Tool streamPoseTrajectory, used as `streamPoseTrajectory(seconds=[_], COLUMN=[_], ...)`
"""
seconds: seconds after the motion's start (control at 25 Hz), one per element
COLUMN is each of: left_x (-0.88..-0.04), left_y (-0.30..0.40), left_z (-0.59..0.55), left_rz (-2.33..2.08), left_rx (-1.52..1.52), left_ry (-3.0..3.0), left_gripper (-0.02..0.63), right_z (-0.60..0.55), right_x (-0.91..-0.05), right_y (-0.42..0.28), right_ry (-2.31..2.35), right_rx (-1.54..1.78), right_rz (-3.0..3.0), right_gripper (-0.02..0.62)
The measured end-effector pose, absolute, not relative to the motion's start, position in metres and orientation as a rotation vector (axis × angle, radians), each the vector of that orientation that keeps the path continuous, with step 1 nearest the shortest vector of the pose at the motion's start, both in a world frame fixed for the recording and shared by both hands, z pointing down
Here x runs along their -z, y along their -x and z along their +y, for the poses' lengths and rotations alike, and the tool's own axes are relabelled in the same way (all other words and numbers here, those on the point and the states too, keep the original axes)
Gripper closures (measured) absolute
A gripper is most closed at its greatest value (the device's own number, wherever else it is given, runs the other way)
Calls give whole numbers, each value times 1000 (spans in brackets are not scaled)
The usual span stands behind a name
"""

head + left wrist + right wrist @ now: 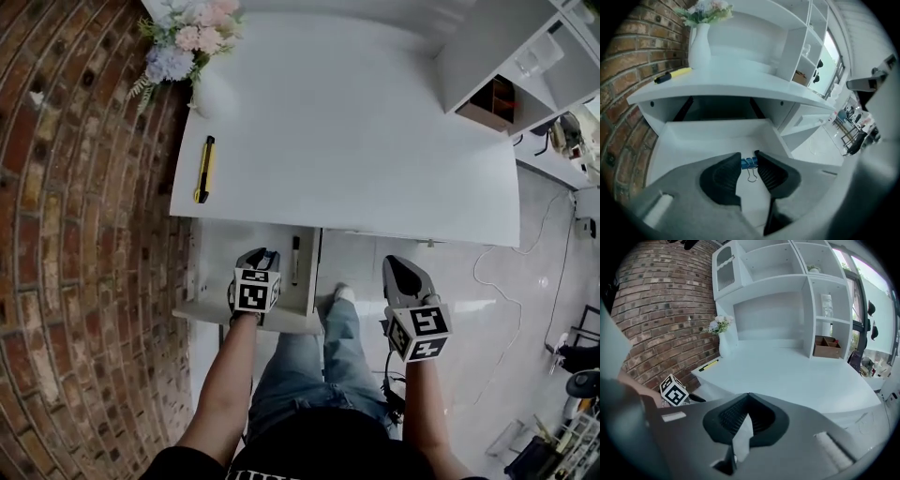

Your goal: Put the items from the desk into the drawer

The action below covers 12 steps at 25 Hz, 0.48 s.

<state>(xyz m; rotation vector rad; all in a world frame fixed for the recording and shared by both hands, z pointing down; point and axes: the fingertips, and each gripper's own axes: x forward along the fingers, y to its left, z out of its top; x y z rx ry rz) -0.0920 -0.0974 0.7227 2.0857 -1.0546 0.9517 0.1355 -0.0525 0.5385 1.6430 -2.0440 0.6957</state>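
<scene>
A white drawer (253, 321) stands pulled out under the left end of the white desk (375, 141). A black marker (295, 260) lies inside it. My left gripper (258, 265) hangs over the drawer, shut on a small blue binder clip (750, 163) pinched between its tips, the wire handle dangling above the drawer floor (717, 136). A yellow utility knife (204, 169) lies near the desk's left edge, also visible from the left gripper (672, 75). My right gripper (403, 275) is shut and empty (749, 398), held in front of the desk, right of the drawer.
A white vase of flowers (211, 94) stands at the desk's back left by the brick wall (84, 234). Shelving with a wooden box (492, 101) rises at the right. My legs stand just behind the drawer front.
</scene>
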Motion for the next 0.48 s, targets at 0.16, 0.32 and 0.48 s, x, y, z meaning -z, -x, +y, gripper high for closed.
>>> streamPoseTrajectory(seconds=[0.16,0.32,0.48], left_x=[-758,-786,-807], left_y=[87,84,83], left_z=[-96,-93,-92], left_rz=[-993,-940,-914], left_rx=[-1038,-1123,-1153], left_ry=[-2006,-1954,-1915], left_gripper=[499,499,497], right_z=[-48,-47,-49], right_x=[-546,-552,-556], right_y=[-141,-144,-148], right_ry=[-1663,-1672,-1675], right_rx=[-723,-740,-733], right_rz=[-2008,-1983,-1961], right_gripper=[588,588,588])
